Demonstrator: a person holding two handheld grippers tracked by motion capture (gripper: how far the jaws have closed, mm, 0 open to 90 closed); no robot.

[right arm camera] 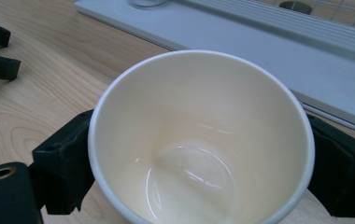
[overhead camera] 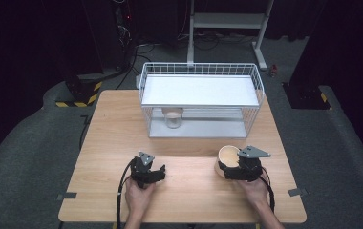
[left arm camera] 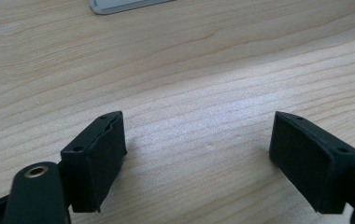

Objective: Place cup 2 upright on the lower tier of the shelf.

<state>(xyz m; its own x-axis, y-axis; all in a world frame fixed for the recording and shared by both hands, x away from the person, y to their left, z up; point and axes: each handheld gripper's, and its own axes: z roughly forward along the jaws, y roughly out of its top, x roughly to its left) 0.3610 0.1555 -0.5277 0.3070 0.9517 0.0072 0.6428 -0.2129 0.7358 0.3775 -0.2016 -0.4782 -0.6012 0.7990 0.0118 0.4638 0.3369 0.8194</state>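
A cream cup [overhead camera: 227,155], empty and glossy inside [right arm camera: 199,140], is tilted at the front right of the wooden table [overhead camera: 112,143]. My right gripper [overhead camera: 234,169] is shut on it, with a black pad against each side of the cup's wall [right arm camera: 63,172]. At the front left, my left gripper [overhead camera: 154,173] rests low over the table. Its jaws stand apart [left arm camera: 196,154] with only bare wood between them. A small glass jar [overhead camera: 173,118] with a pale lid stands on the lower level of a white wire rack [overhead camera: 201,90].
The wire rack sits at the back middle of the table, with a flat white shelf on top and a grey base plate [right arm camera: 269,42]. Cables trail from both grippers toward the front edge. Grey floor surrounds the table, and a white stand [overhead camera: 227,21] is behind it.
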